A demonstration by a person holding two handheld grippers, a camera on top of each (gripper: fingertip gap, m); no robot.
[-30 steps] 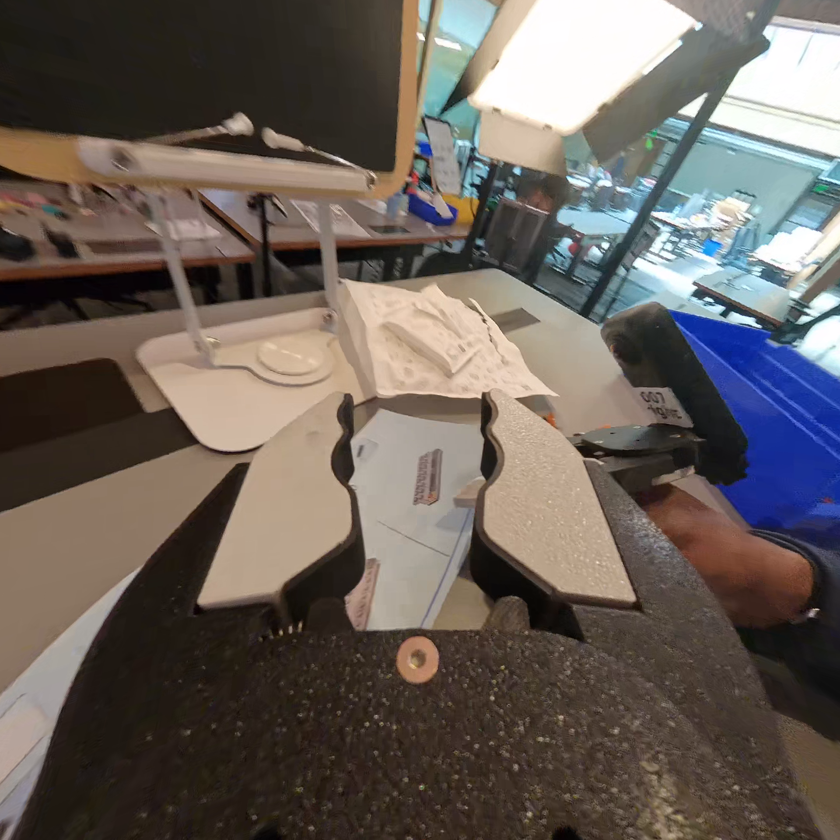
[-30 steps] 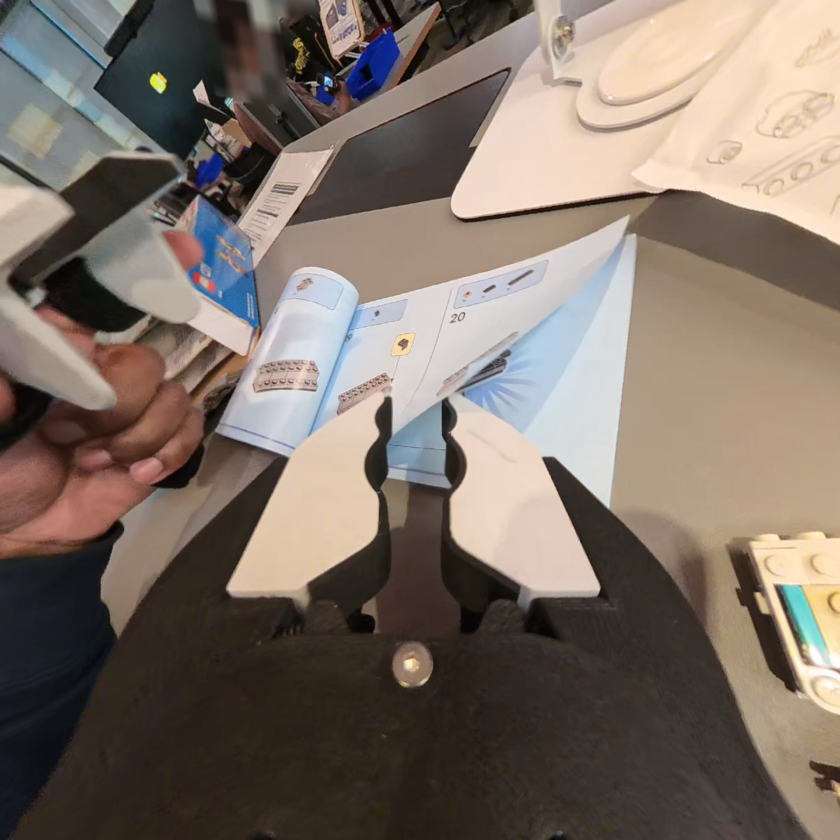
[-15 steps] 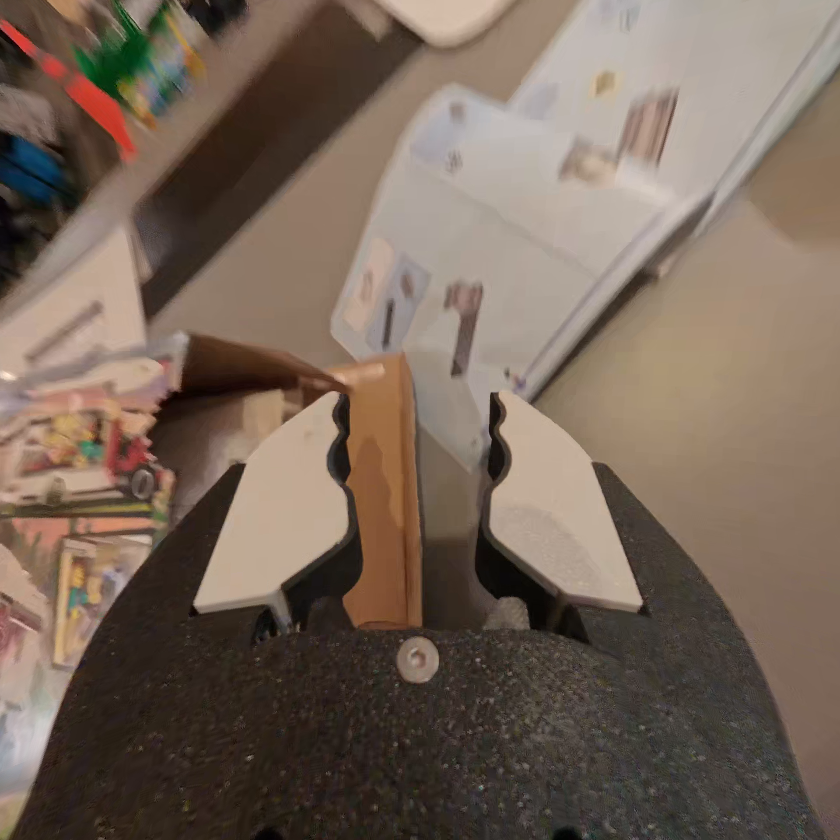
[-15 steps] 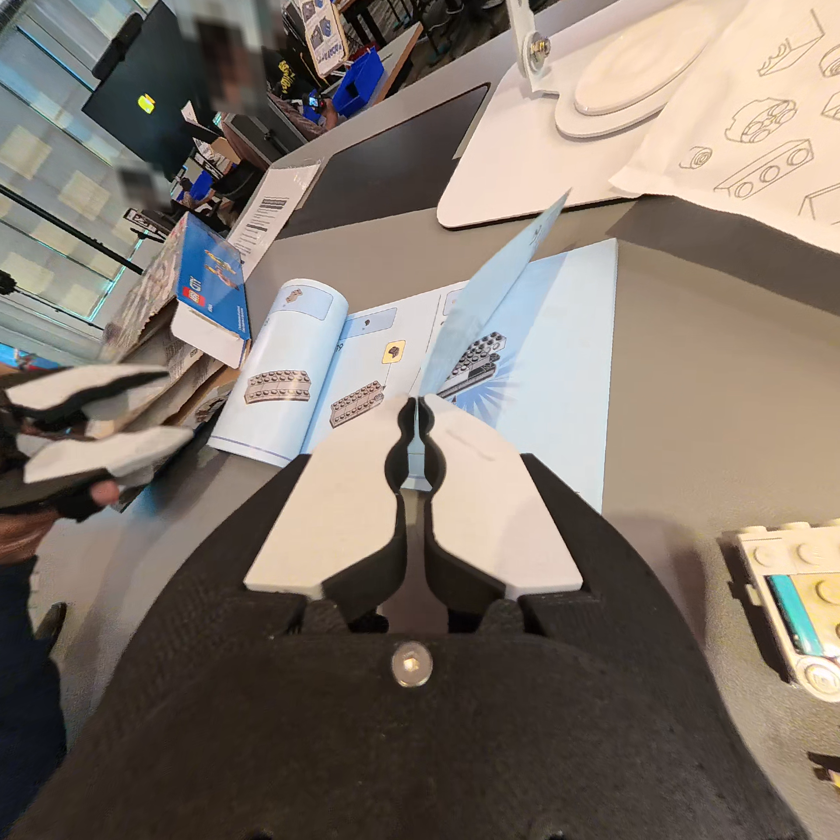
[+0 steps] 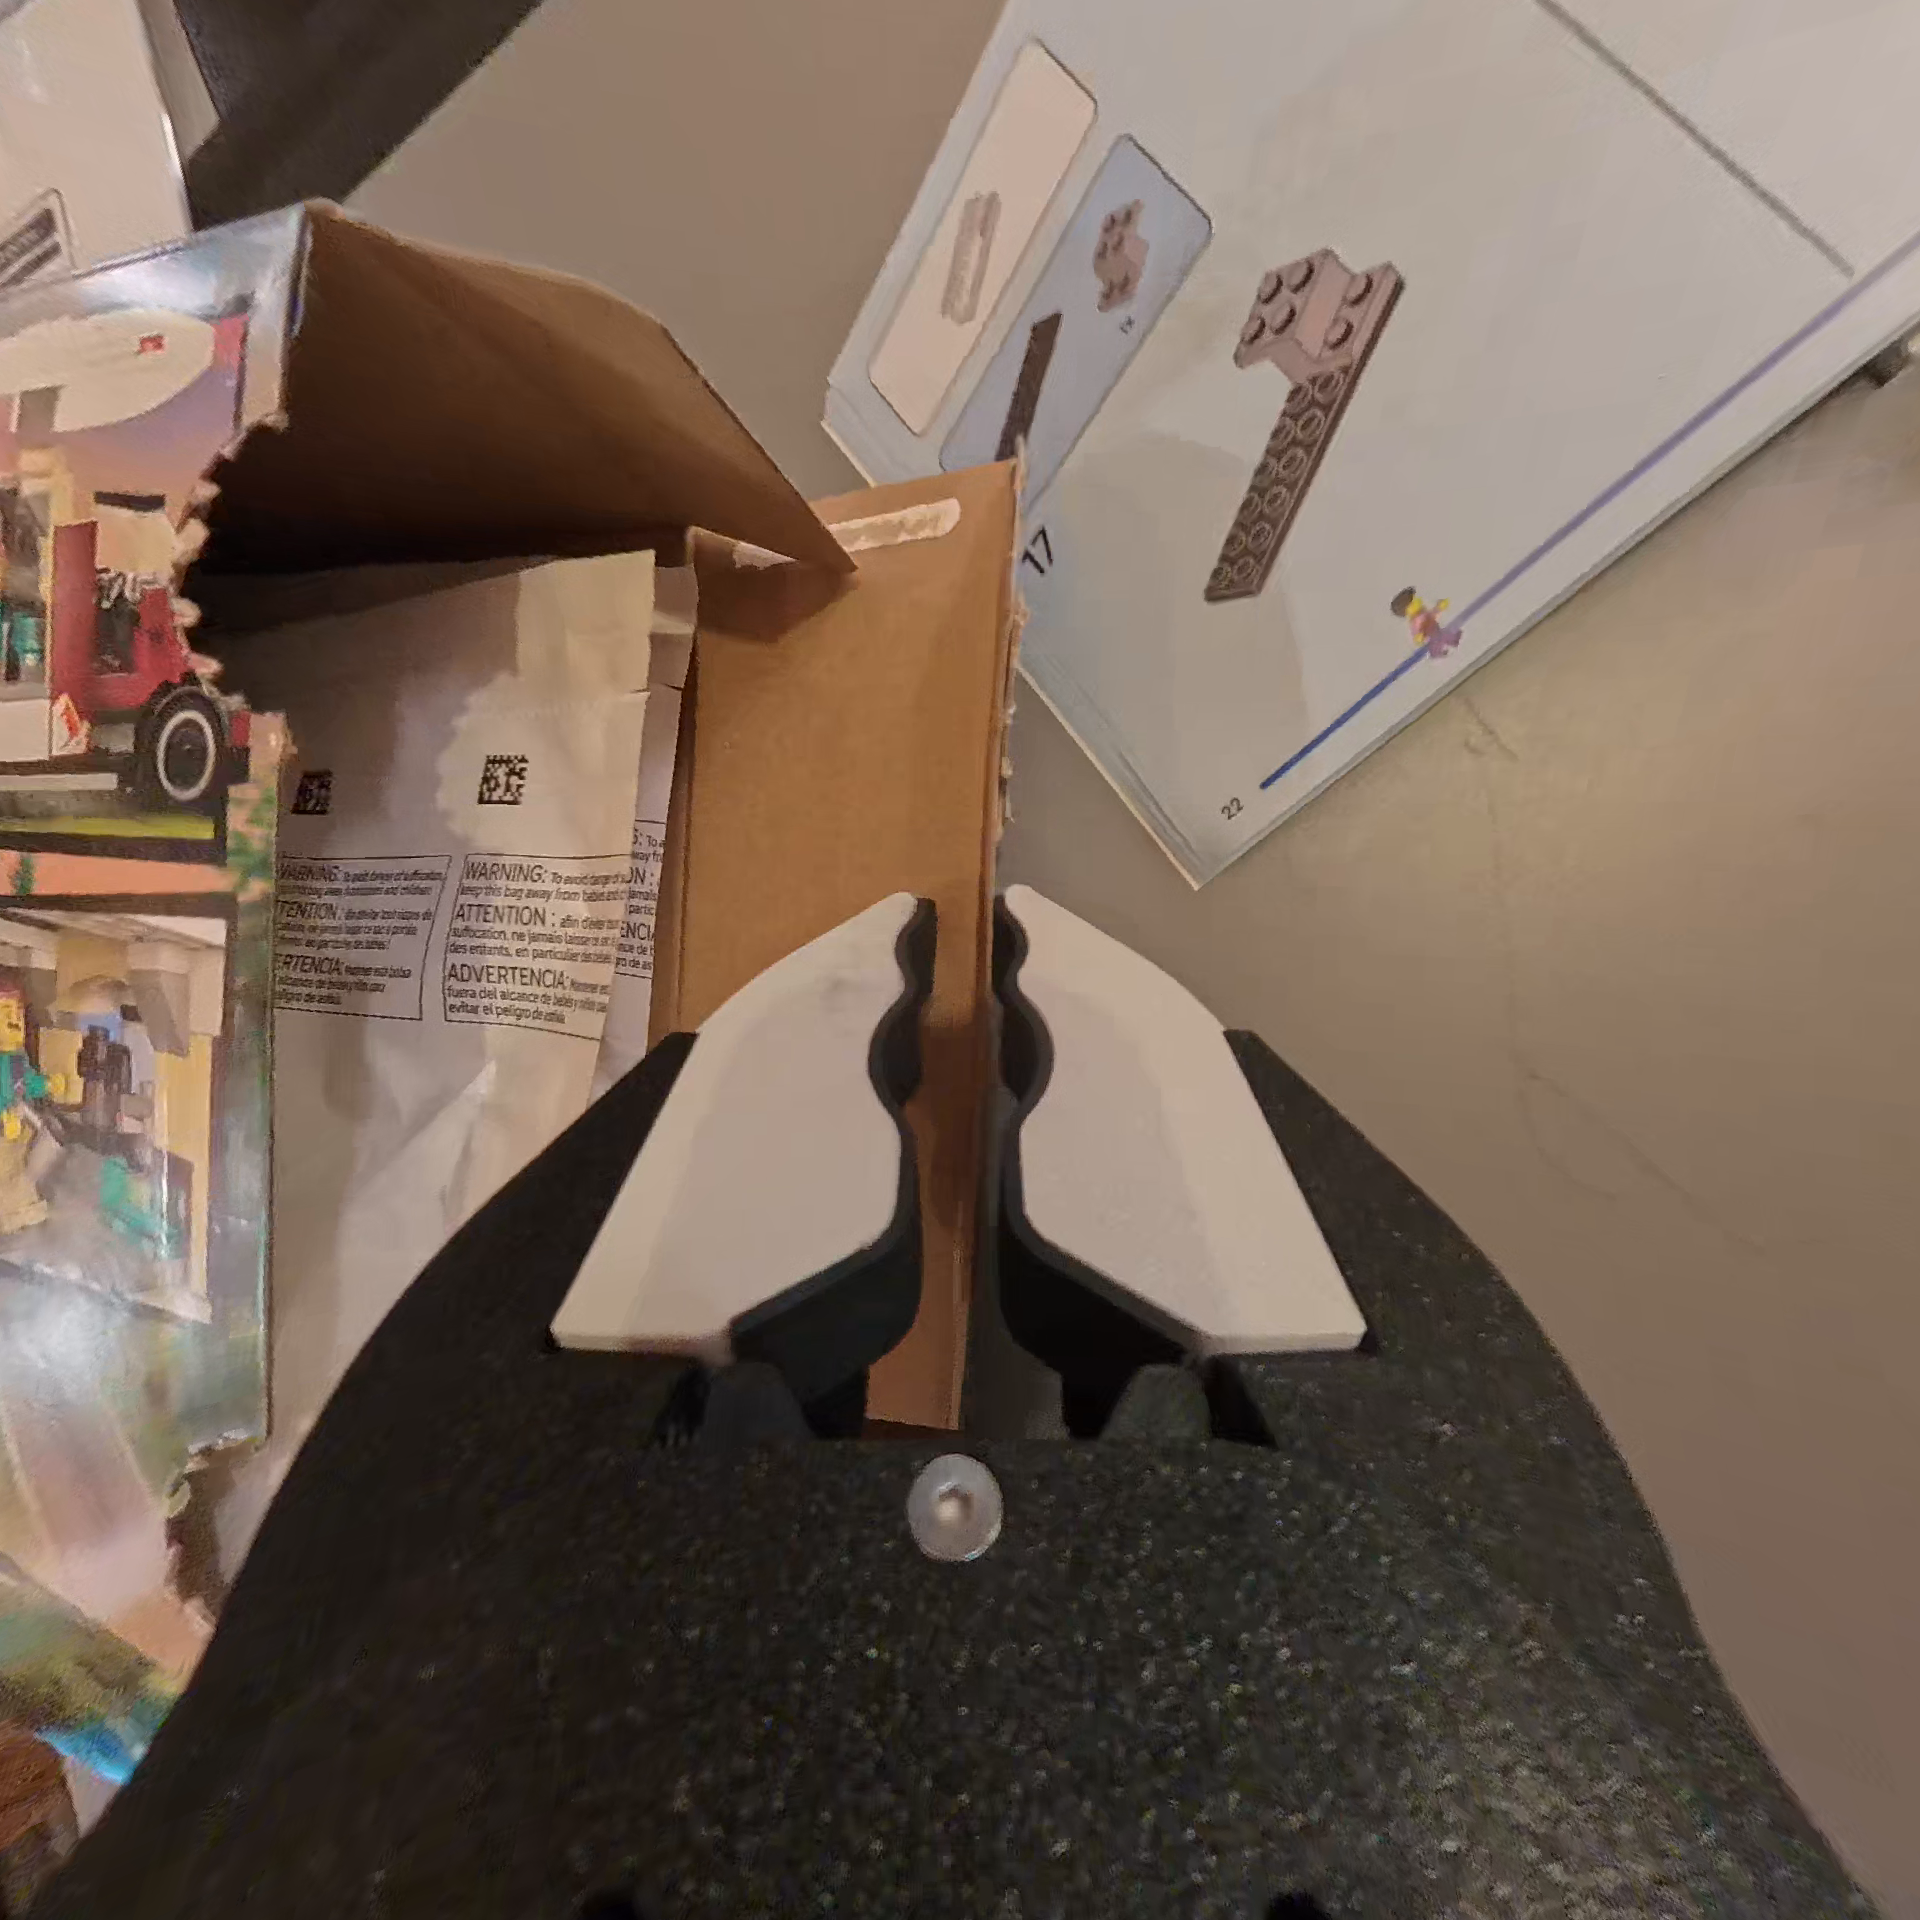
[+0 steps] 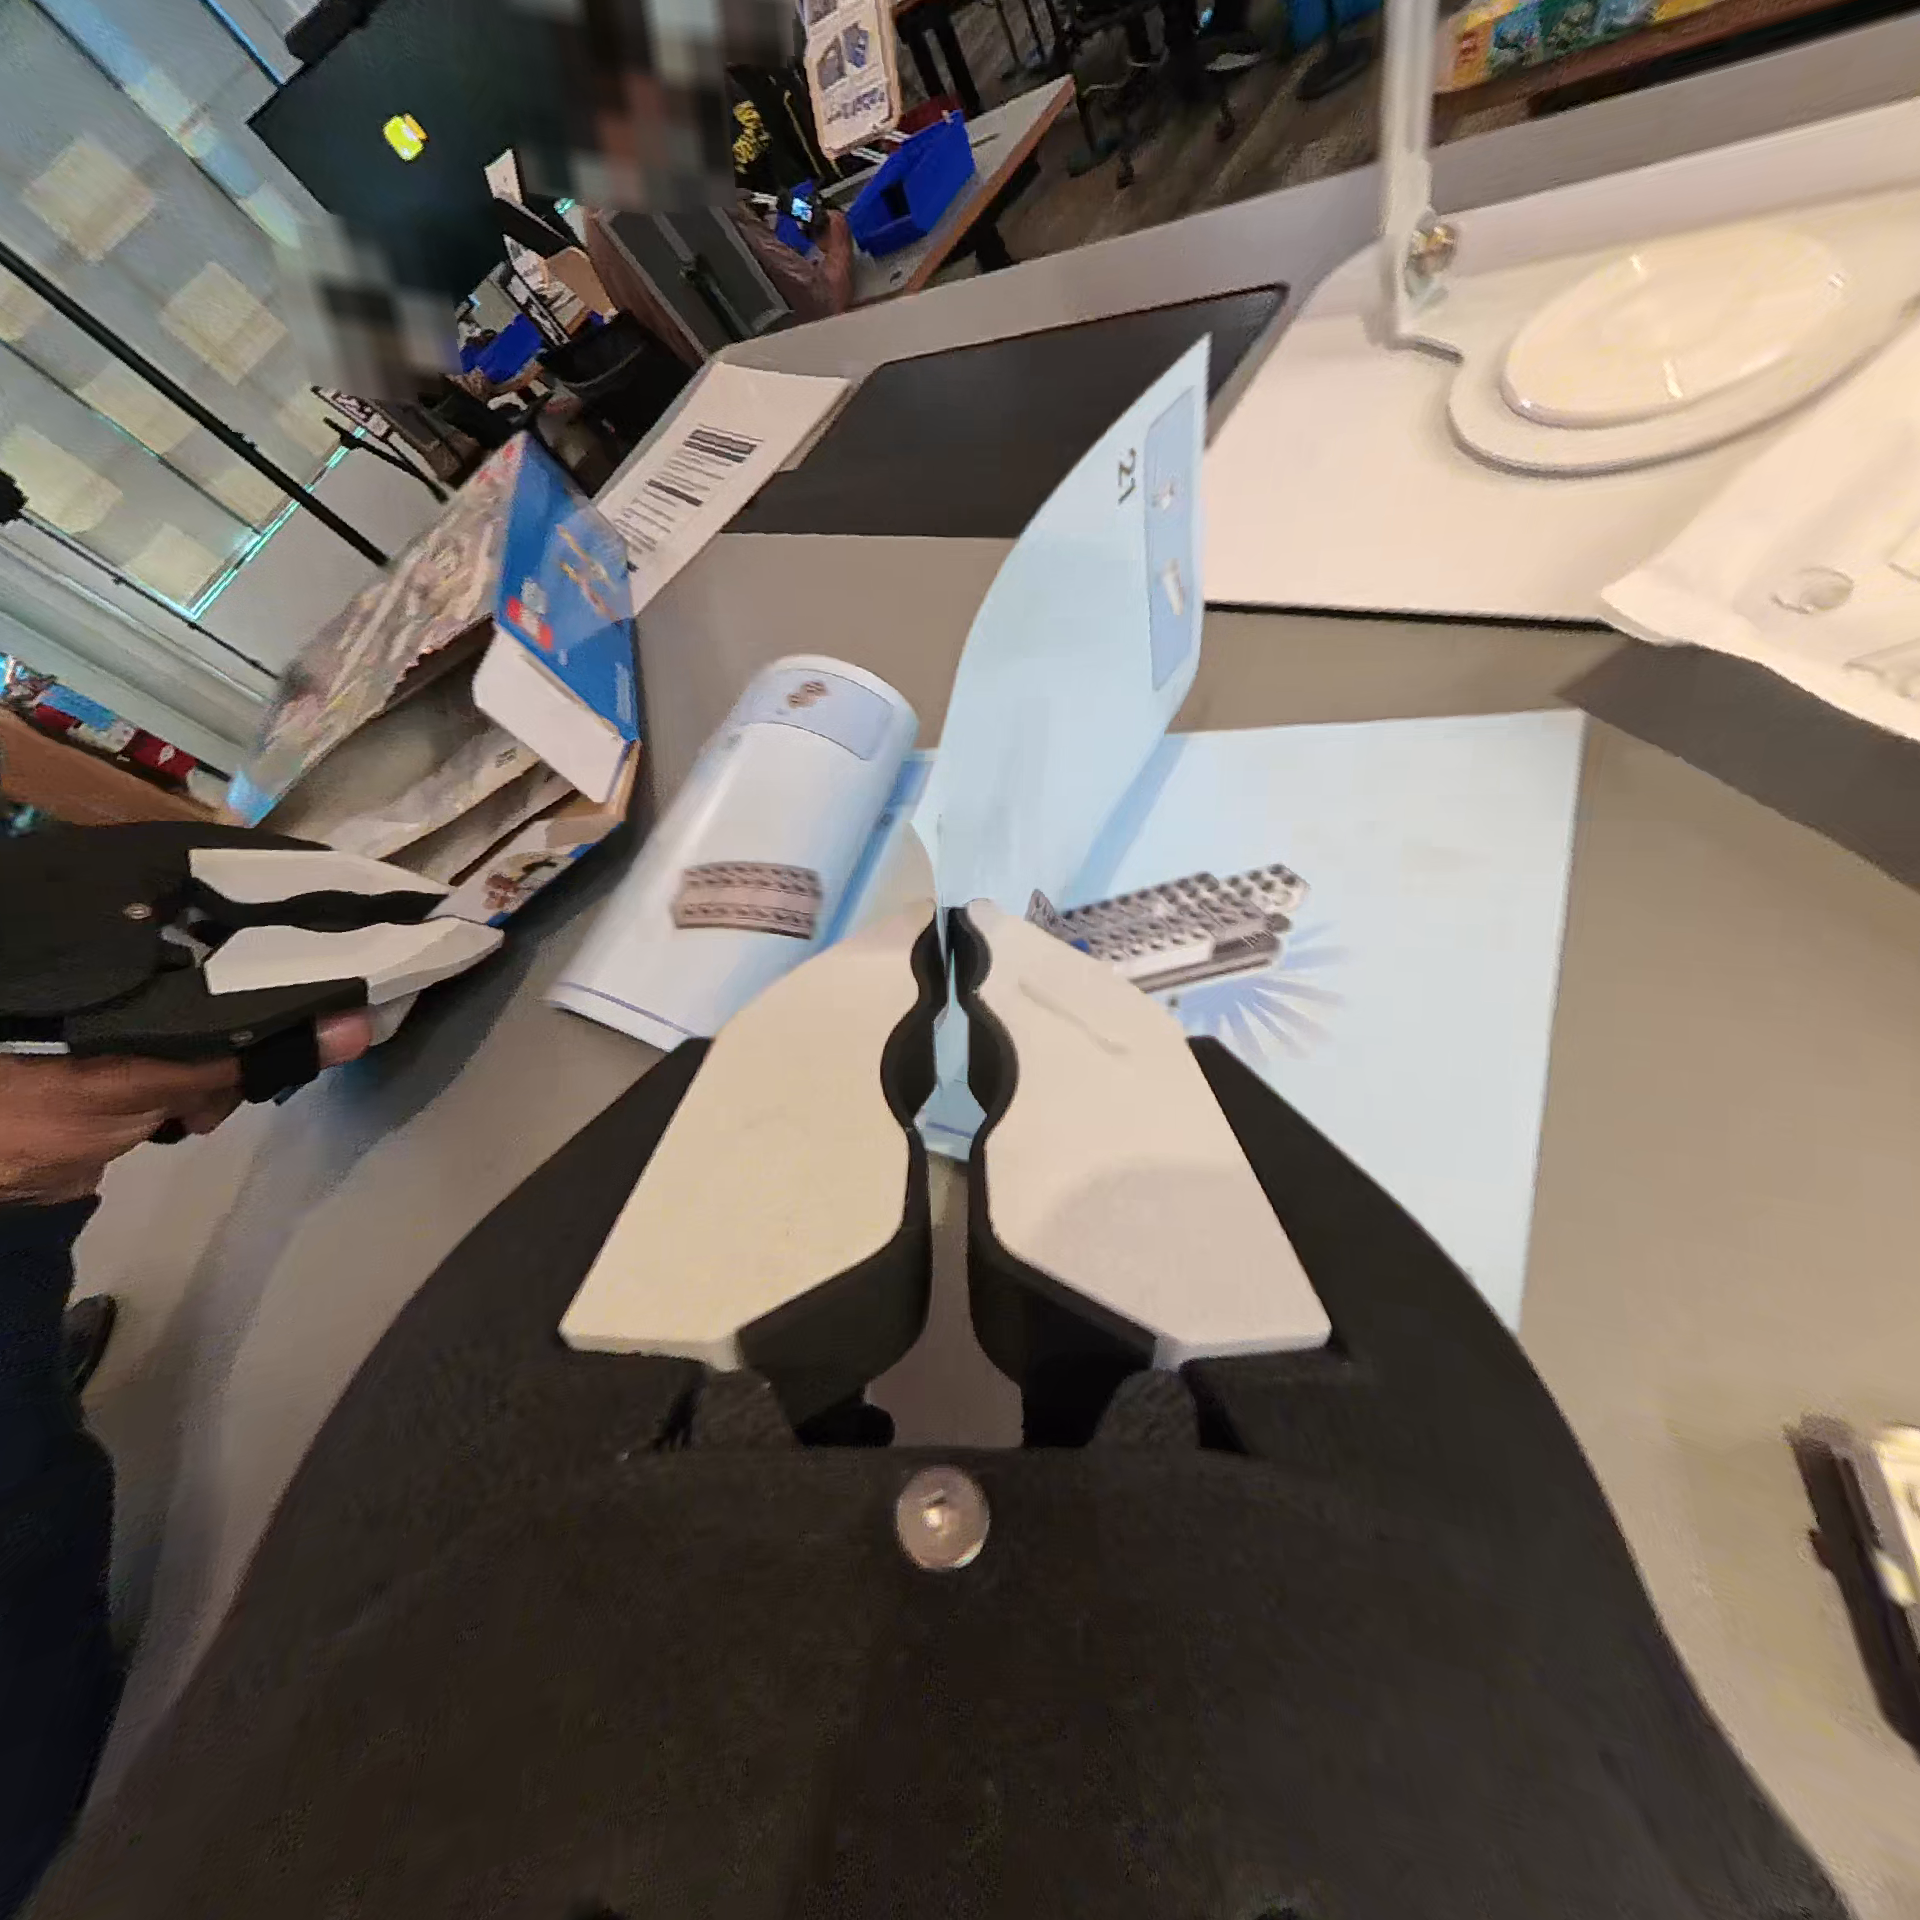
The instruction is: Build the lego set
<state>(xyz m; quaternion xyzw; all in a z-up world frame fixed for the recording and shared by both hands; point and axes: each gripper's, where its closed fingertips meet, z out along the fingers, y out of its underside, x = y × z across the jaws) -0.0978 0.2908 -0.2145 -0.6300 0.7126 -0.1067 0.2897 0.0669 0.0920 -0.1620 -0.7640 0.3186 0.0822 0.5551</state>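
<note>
Right gripper point(image 6: 948, 920) on page point(image 6: 1081, 665); left gripper point(image 5: 961, 914) on flap point(image 5: 852, 748)

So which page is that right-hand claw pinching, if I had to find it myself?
Find the open booklet lying on the grey table. One pale blue page rises from its middle, its bottom edge pinched in the right gripper. It alone stands upright; the other pages lie flat or curl left.
</note>
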